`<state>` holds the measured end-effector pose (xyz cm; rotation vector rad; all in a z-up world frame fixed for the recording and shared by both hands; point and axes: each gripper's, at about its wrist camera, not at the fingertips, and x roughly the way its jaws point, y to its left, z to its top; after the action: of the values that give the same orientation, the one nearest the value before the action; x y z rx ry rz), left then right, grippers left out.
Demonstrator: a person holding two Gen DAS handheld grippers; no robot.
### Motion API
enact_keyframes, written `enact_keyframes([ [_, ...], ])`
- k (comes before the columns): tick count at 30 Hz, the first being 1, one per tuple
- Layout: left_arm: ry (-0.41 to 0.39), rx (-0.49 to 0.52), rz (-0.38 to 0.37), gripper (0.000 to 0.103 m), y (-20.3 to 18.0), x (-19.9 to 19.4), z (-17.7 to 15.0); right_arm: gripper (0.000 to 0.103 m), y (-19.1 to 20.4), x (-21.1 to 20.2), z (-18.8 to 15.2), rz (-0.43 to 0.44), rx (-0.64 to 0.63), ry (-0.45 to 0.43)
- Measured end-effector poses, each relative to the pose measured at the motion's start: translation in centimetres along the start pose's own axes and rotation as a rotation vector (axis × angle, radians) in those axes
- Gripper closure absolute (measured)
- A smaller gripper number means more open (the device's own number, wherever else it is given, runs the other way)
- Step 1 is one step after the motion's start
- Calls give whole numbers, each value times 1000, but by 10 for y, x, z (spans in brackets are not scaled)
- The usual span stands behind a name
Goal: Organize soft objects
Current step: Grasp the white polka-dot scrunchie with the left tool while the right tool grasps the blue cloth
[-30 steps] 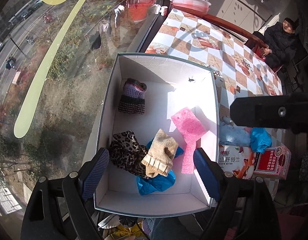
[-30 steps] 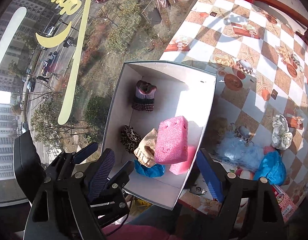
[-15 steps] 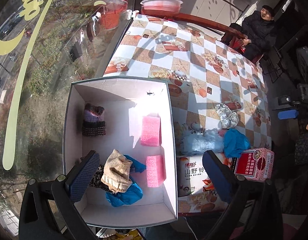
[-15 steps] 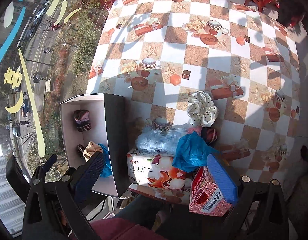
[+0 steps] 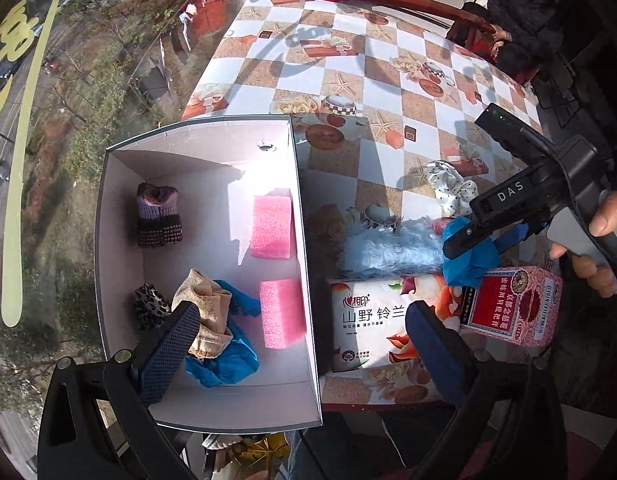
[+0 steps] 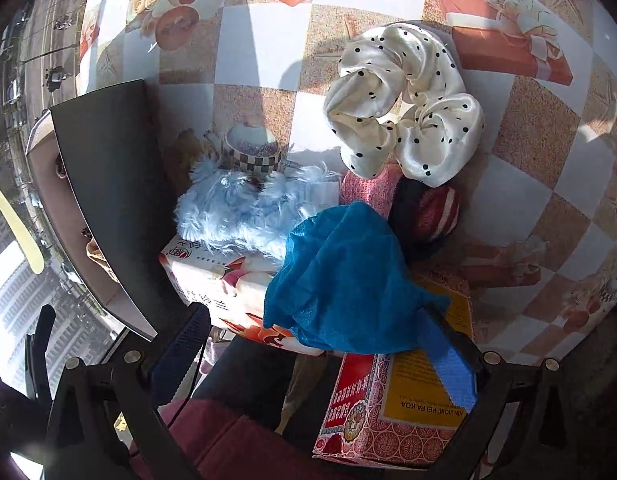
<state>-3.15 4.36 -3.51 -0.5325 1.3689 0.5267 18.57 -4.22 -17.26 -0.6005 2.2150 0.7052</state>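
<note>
Blue mesh cloth (image 6: 344,276) lies at twelve o'clock between the closing pads of the right gripper (image 6: 314,354), untouched; left gripper (image 5: 304,344) hangs open.

My box (image 5: 304,280) sits at the tabletop's (image 5: 388,80) window-side edge, near its front corner. Inside it, two foam blocks (image 5: 282,312) lie along the wall nearest the tabletop's middle, a knit piece (image 5: 158,216) by the opposite wall, and a sock (image 5: 206,320) on a mesh cloth (image 5: 228,360) toward the front. Beside the box, a tissue pack (image 6: 212,276) and a carton (image 6: 388,412) line the front edge; a furry piece (image 6: 236,208) lies behind the pack, a scrunchie (image 6: 404,108) farther in.
</note>
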Motion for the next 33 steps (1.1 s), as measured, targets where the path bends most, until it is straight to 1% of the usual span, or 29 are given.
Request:
enact_keyframes([
  [1,6,4,5,0,-3,1,3,13,-2,2,0,16,-3,4],
  [3,15,18,10,0,-11,4,11,69,-12,2,-2,72,14,4],
  [4,17,29,11,0,-16,6,16,73,-18,0,-4,87,21,-14],
  [5,18,45,10,0,-22,8,23,74,-26,-7,-7,107,31,-49],
  [6,21,60,8,0,-29,10,30,77,-35,-14,-12,125,45,-88],
  [8,31,96,-4,0,-46,18,45,77,-57,-30,-23,169,89,-168],
  [9,38,114,-12,0,-55,23,53,84,-72,-40,-31,189,120,-216],
  [10,46,133,-21,0,-65,29,61,86,-85,-48,-37,201,147,-255],
  [12,71,166,-42,0,-87,45,78,86,-117,-65,-54,200,214,-346],
  [15,125,195,-78,0,-121,75,100,86,-164,-77,-76,155,325,-450],
  [18,187,203,-88,0,-151,110,118,86,-203,-73,-96,111,426,-501],
  [20,230,213,-83,0,-168,133,126,84,-226,-75,-98,109,473,-529],
  [21,248,219,-80,0,-175,142,128,80,-232,-71,-101,122,484,-531],
  [22,265,224,-79,0,-181,151,129,73,-237,-67,-104,134,491,-528],
  [23,278,229,-72,0,-187,159,130,43,-238,-64,-105,134,493,-531],
  [24,284,238,-56,0,-193,166,131,14,-238,-64,-108,121,487,-557],
  [25,288,247,-42,0,-196,172,131,12,-236,-65,-111,91,478,-593],
  [27,307,255,-25,0,-202,182,131,12,-230,-72,-114,-14,455,-654],
  [28,316,253,-21,0,-205,186,131,12,-229,-75,-114,-56,442,-679],
  [29,322,251,-18,0,-207,190,130,12,-229,-78,-111,-80,433,-690],
  [33,351,234,3,0,-211,206,130,12,-239,-76,-86,-91,420,-680],
])
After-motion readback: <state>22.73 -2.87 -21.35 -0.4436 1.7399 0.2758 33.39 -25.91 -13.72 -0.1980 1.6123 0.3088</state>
